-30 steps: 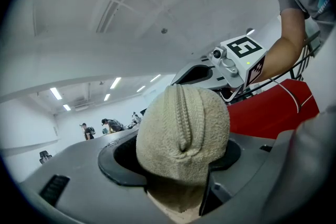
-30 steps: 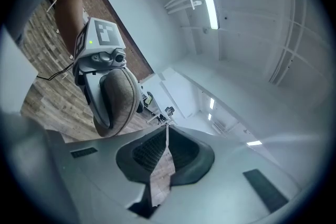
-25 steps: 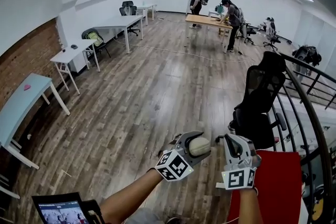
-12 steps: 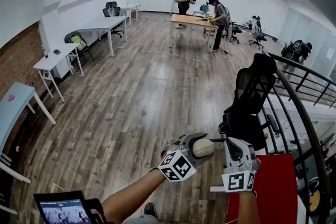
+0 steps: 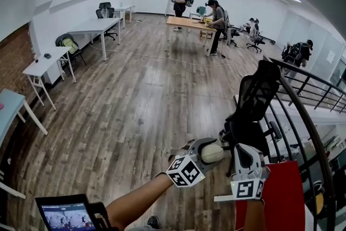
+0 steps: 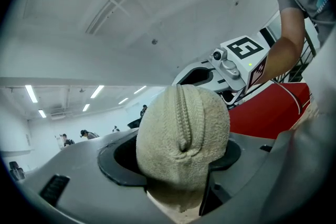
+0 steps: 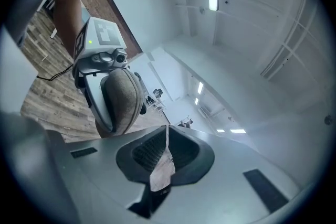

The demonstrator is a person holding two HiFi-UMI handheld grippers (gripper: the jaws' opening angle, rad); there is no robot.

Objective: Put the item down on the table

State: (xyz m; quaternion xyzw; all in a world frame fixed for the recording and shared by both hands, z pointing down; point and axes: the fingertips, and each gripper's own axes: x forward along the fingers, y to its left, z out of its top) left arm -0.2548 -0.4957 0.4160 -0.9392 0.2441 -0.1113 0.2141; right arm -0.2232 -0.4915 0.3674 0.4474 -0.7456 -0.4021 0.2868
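A beige knitted ball (image 5: 211, 153) is held up in the air, with my left gripper (image 5: 207, 152) shut on it. In the left gripper view the ball (image 6: 181, 144) fills the space between the jaws of that gripper (image 6: 178, 168). My right gripper (image 5: 241, 151) hovers just to the right of it, shut and holding nothing. The right gripper view shows its pads (image 7: 157, 149) pressed together, and beyond them the ball (image 7: 126, 99) in the left gripper (image 7: 107, 84). A red table top (image 5: 281, 192) lies below the right gripper.
A black office chair (image 5: 254, 111) stands just past the grippers, beside a black stair railing (image 5: 305, 116). A tablet screen (image 5: 65, 216) sits at the bottom left. White desks (image 5: 48, 59) line the left wall. People stand at a wooden table (image 5: 186, 21) far off.
The head view has swung a little to the right and forward. Both grippers have drifted slightly right and down in it, still side by side. The ball stays gripped.
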